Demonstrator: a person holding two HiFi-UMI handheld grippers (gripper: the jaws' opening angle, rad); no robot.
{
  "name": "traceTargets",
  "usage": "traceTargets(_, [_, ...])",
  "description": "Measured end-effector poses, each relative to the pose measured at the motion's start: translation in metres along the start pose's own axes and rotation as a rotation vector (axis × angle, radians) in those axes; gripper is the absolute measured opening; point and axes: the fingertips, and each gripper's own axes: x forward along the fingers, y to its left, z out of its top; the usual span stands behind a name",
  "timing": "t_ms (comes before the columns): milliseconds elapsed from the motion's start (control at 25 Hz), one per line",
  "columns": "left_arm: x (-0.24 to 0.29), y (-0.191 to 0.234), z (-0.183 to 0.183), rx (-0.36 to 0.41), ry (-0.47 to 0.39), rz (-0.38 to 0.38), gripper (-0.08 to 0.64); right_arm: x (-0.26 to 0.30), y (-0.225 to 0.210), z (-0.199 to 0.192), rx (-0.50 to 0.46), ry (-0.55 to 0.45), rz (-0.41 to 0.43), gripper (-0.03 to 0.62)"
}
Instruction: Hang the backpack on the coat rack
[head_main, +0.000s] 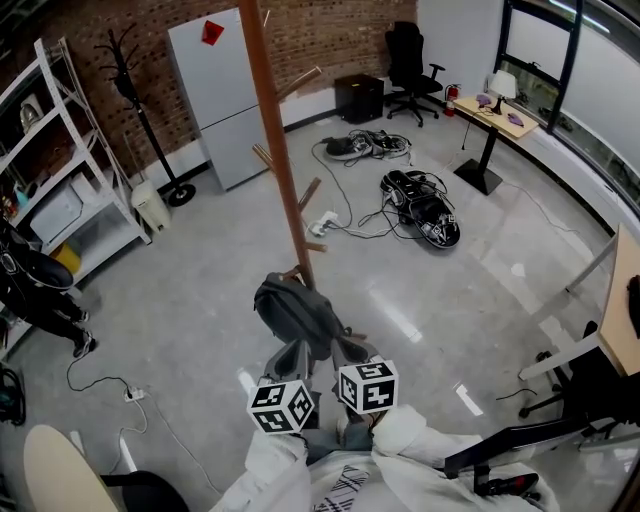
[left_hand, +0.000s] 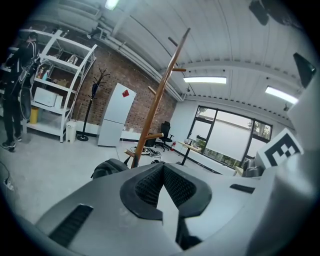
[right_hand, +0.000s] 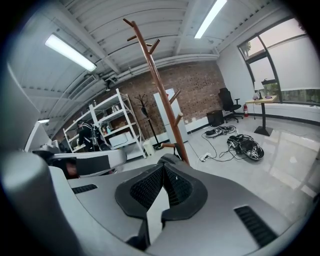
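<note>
At the far left a white shelving unit (head_main: 70, 140) of thin metal tubes is standing against the rough brick wall (head_main: 330, 40). A slim black coat stand (head_main: 140, 110) with curled hooks is rising beside it, and then a smooth, flat-faced white fridge (head_main: 225, 95).

The coat rack (head_main: 275, 130) is running up through the middle of the head view as a round, reddish-brown wooden pole with short angled pegs. The backpack (head_main: 295, 310), soft dark grey fabric in a slumped, rounded heap, is sitting just in front of the pole's foot.

The left gripper (left_hand: 163, 166), a matte grey shell with ribbed black pads, is holding its jaws pressed together at the backpack's near edge, with nothing showing between the pads. The right gripper (right_hand: 162, 167) is pressed together likewise, with the backpack's top peeking just over its tip.

The glossy grey floor (head_main: 190, 300) is lying open between the shelving and the pole, crossed only by a thin cord to a power strip (head_main: 132, 395). Right of the pole, tangled black cables (head_main: 375, 145) and a black heap (head_main: 425, 215) are lying well apart from the backpack. A pale wooden tabletop (head_main: 622, 300) is edging the far right.
</note>
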Motion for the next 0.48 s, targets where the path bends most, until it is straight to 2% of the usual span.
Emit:
traceTargets(280, [-0.015,0.002,-0.012,-0.029,0.037,-0.018,0.002,-0.008,0.016,-0.011,0.004,0.011,-0.009,0.014])
traceTargets(480, [-0.031,-0.007,-0.024,-0.091,0.065,-0.096,0.002,-0.021,0.026,-0.026,-0.001,0.033,-0.015,0.014])
